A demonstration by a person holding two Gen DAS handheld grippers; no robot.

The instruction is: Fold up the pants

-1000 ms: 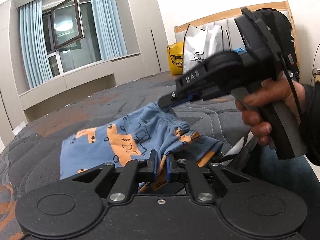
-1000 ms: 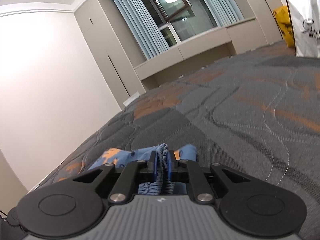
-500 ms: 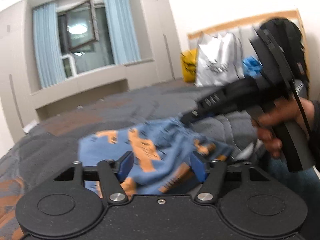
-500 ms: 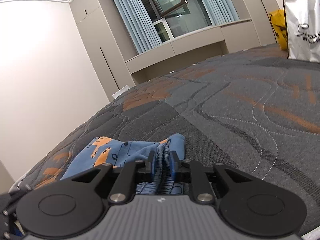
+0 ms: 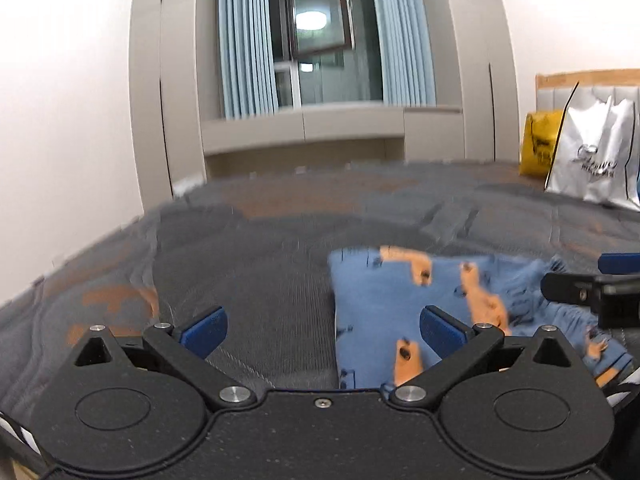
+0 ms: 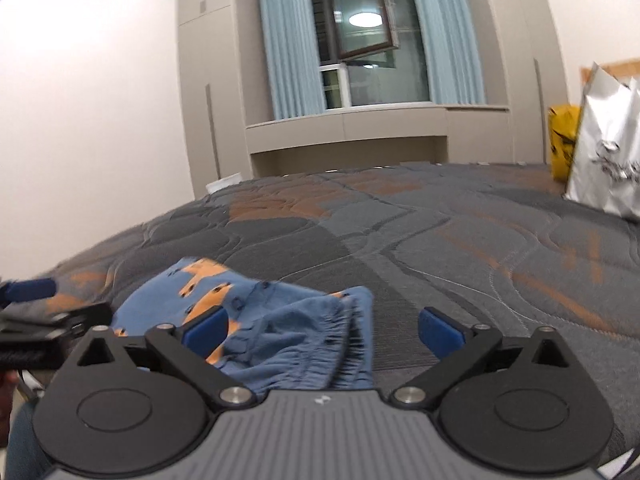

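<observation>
Blue pants (image 5: pixel 384 304) scattered with orange shapes and small dark marks — plain blue at the gathered waistband (image 6: pixel 320 344). The bed (image 6: pixel 460 248) shows dark grey quilting with rust-orange patches. Both claws, left claw (image 5: pixel 323 326) and right claw (image 6: pixel 322 326), are black with blue pads. Pale blue curtains (image 6: pixel 288 52), a yellow bag (image 5: pixel 538 144), a silvery-white bag (image 5: pixel 596 156) — walls white.

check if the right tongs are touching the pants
Cannot tell. In the right wrist view the right tongs are open over the pants; fabric overlaps the left pad.
</observation>
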